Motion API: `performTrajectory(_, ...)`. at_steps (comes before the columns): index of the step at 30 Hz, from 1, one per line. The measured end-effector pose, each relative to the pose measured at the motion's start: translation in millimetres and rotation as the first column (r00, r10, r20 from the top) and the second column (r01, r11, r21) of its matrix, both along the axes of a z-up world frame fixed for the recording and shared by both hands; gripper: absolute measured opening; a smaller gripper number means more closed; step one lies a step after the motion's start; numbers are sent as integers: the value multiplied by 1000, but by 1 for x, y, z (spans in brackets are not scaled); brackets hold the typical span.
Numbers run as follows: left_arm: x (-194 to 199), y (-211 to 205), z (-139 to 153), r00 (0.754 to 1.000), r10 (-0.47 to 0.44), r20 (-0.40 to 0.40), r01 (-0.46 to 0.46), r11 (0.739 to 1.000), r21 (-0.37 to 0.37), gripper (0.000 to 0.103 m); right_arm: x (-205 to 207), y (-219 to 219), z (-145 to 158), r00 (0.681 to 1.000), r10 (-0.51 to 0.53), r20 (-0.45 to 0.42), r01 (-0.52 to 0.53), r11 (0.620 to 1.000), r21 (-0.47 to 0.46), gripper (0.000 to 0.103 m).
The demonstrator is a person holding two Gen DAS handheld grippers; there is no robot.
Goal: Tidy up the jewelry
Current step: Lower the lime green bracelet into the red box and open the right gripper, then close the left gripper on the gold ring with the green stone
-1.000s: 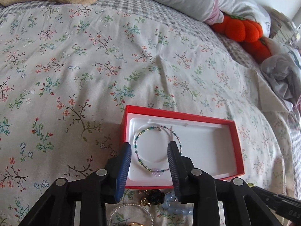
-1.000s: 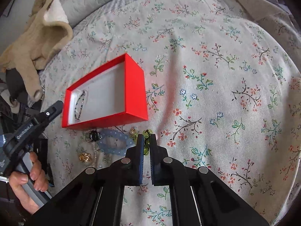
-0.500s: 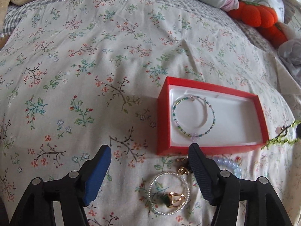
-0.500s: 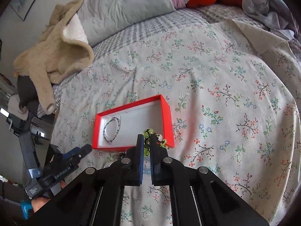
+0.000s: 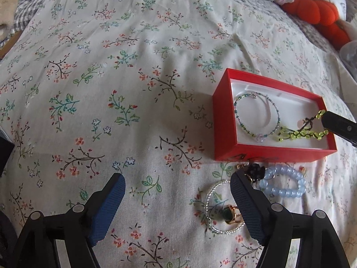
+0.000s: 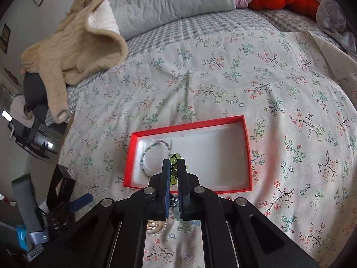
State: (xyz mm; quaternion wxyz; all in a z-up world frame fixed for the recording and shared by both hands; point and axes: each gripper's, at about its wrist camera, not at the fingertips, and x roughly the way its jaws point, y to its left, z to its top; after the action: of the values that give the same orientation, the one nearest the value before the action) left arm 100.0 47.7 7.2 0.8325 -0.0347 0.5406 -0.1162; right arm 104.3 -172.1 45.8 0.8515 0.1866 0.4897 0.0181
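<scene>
at the right edge of the left view, your right claw [image 6: 172, 169] had carried the green bracelet [image 5: 301, 131], still clenched, over the red box [image 5: 267, 153]; your left claw [image 5: 177, 186] had just opened, empty.

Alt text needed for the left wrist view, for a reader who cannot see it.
An open red box on a floral bedspread holds a thin beaded bracelet, while a green bead strand hangs into it from the right gripper. The left gripper hangs open near a blue bead bracelet, a gold ring and a silver hoop.
</scene>
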Motion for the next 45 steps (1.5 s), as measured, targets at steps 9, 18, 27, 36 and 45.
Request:
performTrajectory(9, 0, -4, 2, 1000, -20, -4, 20, 1000, -13, 81, 3, -28, -8, 999, -48, -12, 48, 999, -24, 7)
performTrajectory(18, -9, -10, 5, 998, -52, -18, 52, 999, -18, 81, -25, -36, 2, 999, -37, -11, 37, 999, -6, 54)
performTrajectory(27, -24, -13, 4, 997, -56, -51, 55, 998, -33, 81, -49, -28, -14, 993, -5, -121, 1, 999, -34, 54)
performTrajectory(36, -32, -16, -7, 991, -64, -121, 52, 993, -104, 80, -64, -15, -33, 975, 11, -222, -28, 997, -76, 55)
performTrajectory(45, -30, -30, -18, 981, -68, -184, 34, 983, -179, 58, -65, -12, -40, 970, 18, -244, -41, 995, -91, 55)
